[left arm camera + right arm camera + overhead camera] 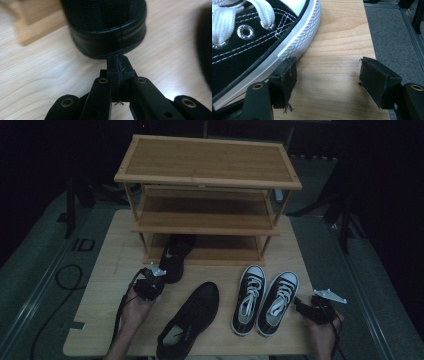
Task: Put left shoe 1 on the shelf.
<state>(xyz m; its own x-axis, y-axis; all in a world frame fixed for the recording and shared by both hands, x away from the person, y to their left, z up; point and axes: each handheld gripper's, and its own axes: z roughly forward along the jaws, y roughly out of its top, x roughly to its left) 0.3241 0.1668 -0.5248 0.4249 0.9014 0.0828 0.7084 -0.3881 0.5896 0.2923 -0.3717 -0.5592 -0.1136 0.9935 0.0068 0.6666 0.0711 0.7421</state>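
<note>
Two black mesh trainers, 2 canvas hi-tops, 3-tier bamboo rack, L gripper closed empty, R gripper open.

Black two-jaw tongs, brass screws, frayed pads, grey three-cornered plates.

My table is a pale wooden board. On it stands a three-tier wooden rack at the far side. One black shoe lies toe-in on the rack's bottom shelf, heel out over the table. Its mate lies on the table nearer me, and just right of it sit two black-and-white sneakers, side by side.
</note>
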